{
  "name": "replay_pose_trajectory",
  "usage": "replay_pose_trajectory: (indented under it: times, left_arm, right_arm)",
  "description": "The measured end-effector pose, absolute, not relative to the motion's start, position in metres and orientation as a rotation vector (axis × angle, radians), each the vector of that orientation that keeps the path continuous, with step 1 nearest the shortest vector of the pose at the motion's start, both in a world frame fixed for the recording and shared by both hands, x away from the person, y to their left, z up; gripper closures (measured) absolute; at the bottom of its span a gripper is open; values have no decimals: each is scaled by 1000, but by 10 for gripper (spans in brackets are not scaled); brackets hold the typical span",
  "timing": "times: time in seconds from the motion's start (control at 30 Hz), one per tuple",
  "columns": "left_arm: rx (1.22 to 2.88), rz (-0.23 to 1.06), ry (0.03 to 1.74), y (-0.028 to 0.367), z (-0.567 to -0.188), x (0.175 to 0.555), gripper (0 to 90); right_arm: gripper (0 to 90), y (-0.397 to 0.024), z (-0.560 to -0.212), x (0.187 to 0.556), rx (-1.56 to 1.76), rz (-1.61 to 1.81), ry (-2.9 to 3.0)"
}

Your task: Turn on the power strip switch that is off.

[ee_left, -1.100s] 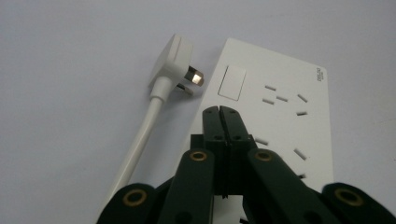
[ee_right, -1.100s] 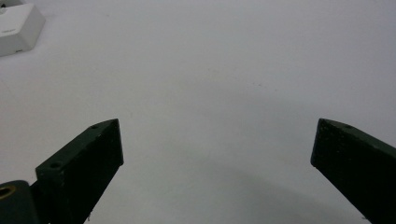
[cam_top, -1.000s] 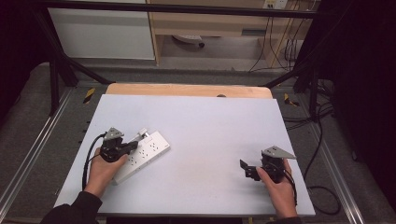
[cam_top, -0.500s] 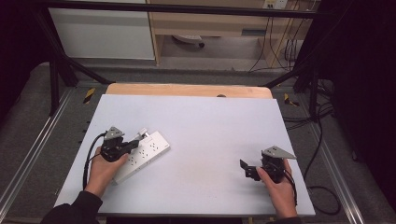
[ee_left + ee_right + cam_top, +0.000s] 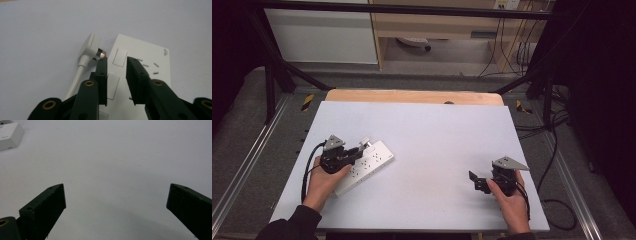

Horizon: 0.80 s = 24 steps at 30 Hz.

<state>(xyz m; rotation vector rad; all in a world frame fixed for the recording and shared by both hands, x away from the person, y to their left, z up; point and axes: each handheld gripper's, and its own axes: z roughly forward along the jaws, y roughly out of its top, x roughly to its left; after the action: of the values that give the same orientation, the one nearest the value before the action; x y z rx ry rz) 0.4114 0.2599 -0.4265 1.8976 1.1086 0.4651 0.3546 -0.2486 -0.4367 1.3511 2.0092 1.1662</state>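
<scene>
Here, left gripper [image 5: 117, 62] over white power strip [image 5: 147, 72], jaws just parted, gripping nothing.
Left gripper view reveals a white angled plug [image 5: 90, 48] with metal prongs lying beside the strip's smooth rectangular face; right gripper [image 5: 116, 197] spread wide over bare table [image 5: 437, 145].

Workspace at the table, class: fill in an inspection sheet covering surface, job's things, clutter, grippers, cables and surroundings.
Surface: pale grey table top, wooden strip at far edge.
Job's things: white plastic power strip lying flat; white plug on its side beside it, prongs bare, not inserted.
Clutter: nothing seen.
Grippers: left gripper over the strip, jaws just opening, nothing between them; right gripper wide open, empty.
Cables: plug's white cord; black leads on floor.
Surroundings: dark frame, cabinets behind.
</scene>
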Motion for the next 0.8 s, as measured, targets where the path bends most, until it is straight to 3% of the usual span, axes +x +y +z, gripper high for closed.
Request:
replay_pose_trajectory:
  times: [0.37, 0.57, 0.63, 0.8]
  left_arm:
    - [1838, 479, 1137, 260, -425, 412, 359]
    - [1796, 476, 1152, 260, -423, 412, 102]
    - [1785, 484, 1152, 260, -422, 412, 66]
    - [1752, 504, 1158, 263, -419, 411, 70]
  right_arm:
    - [28, -249, -437, 355, 1350, 1166, 2010]
    - [28, -249, -437, 355, 1349, 1166, 2010]
    - [28, -249, -437, 355, 1351, 1166, 2010]
    - [28, -249, -437, 355, 1349, 1167, 2010]
